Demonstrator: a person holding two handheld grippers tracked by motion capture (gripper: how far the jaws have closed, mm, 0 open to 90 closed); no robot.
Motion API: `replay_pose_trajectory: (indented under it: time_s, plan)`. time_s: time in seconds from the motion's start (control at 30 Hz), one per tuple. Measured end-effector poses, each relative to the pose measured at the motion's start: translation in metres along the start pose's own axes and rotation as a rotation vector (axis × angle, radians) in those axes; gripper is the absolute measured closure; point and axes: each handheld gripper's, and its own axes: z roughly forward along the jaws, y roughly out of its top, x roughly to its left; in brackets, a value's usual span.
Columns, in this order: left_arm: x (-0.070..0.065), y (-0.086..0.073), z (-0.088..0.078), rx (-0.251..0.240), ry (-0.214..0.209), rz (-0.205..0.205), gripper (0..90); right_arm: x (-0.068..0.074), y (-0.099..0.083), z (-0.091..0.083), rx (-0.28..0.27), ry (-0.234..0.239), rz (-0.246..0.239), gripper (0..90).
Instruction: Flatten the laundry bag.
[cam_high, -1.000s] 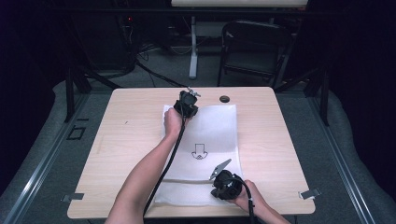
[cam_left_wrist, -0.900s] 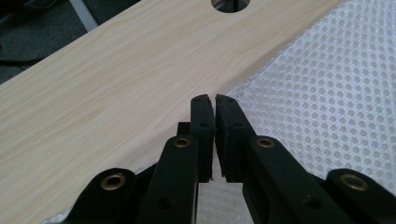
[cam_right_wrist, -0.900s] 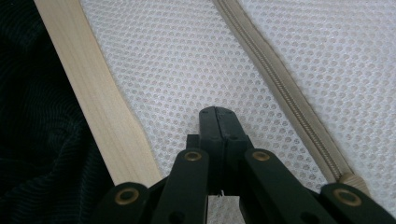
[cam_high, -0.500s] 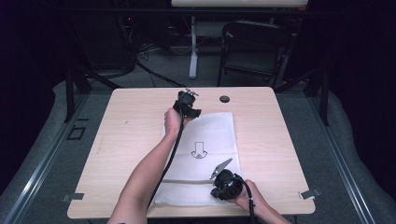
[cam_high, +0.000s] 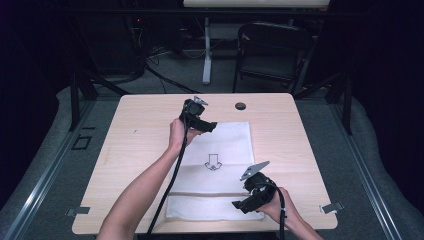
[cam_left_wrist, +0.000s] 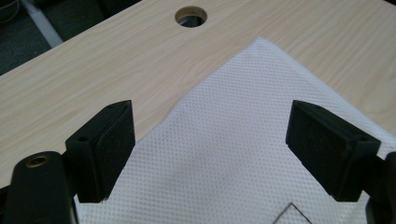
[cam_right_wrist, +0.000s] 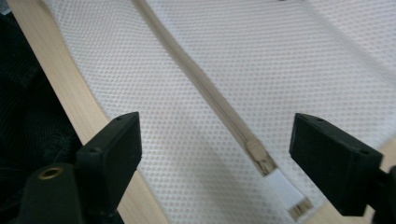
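The table (cam_high: 150, 115) carries a white mesh bag (cam_high: 225, 145) lying flat near its middle, its far edge short of the round hole (cam_high: 240, 106) in the tabletop and its near edge close to the person's side. A small arrow mark (cam_high: 213, 162) sits at the bag's centre, and a zip (cam_high: 200, 194) runs across its near end.

A second ago both grippers were down at the bag, the left at the far left corner and the right at the near right end, each with jaws shut. Now both have come up off the cloth. The left gripper (cam_high: 210, 127) hangs just above the far left corner (cam_left_wrist: 258, 43), and its jaws have just been opening; in the left gripper view they stand wide apart with nothing between the pads, the bag's corner lying flat on the table below them. The right gripper (cam_high: 239, 205) is raised over the near right end, and its jaws too have just been opening; in the right gripper view they stand wide with nothing between them, the zip (cam_right_wrist: 205, 93) running diagonally beneath and its pull (cam_right_wrist: 261, 161) resting near the end of the track.

The bag lies smooth and square in the high view, with no corner lifted. Judged from this, both holds have been let go and the laying-out or zipping step looks finished; the bag now rests free on the table.
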Motion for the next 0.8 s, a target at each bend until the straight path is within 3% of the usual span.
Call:
replay_pose_trajectory:
  time_s: [0.2,0.4,0.8]
  plan:
    - [-0.018,-0.008,-0.016,-0.020,-0.055,0.045,11.3,-0.012,-0.002,-0.015,-0.023,-0.030,0.033,9.4]
    - [-0.041,-0.014,-0.026,-0.035,-0.120,0.097,6.6,-0.021,-0.005,-0.025,-0.037,-0.059,0.061,8.6]
    - [-0.088,-0.032,-0.030,-0.037,-0.228,0.184,5.1,-0.039,-0.022,-0.041,-0.061,-0.129,0.115,19.5]
